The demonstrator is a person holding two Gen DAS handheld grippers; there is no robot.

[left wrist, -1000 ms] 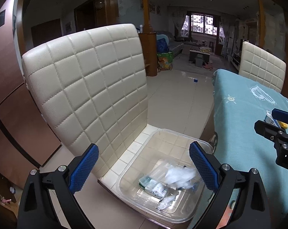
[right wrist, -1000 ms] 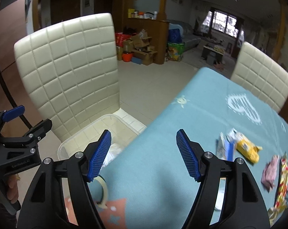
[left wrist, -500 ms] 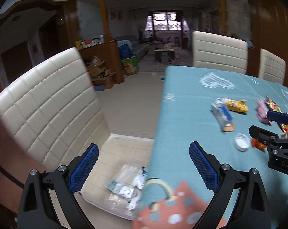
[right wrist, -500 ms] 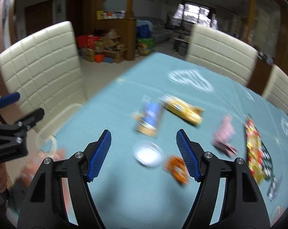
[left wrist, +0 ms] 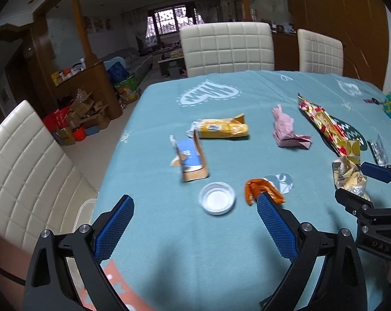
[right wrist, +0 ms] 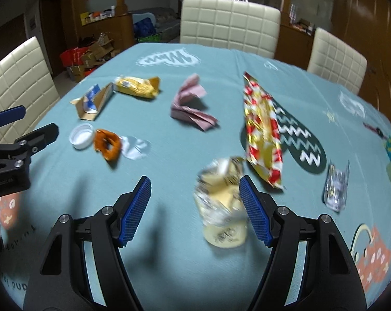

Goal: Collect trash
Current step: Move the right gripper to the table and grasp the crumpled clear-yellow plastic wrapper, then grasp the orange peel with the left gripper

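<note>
Trash lies scattered on the teal tablecloth [left wrist: 185, 259]. My left gripper [left wrist: 192, 223] is open and empty, just short of a white cap [left wrist: 216, 201] and an orange wrapper [left wrist: 260, 190]. Behind them lie a torn blue-and-brown carton [left wrist: 191, 156], a yellow packet [left wrist: 221, 129], a pink wrapper [left wrist: 286, 131] and a long red-gold wrapper [left wrist: 327, 127]. My right gripper [right wrist: 195, 207] is open and empty, with a crumpled yellow-silver wrapper [right wrist: 222, 204] just ahead, near its right finger. In the right wrist view the cap [right wrist: 81, 136] and orange wrapper [right wrist: 107, 143] lie at left.
Cream quilted chairs stand at the table's far side [left wrist: 227, 48] and left side [left wrist: 21, 181]. A corner of the clear bin [left wrist: 85, 208] shows on the left chair's seat. A small clear wrapper [right wrist: 336, 188] lies at right. Cardboard boxes [left wrist: 84, 119] clutter the floor beyond.
Both grippers have swung right, from the clear bin on the chair to over the table. The trash pieces have come into view; both stay open and empty.
</note>
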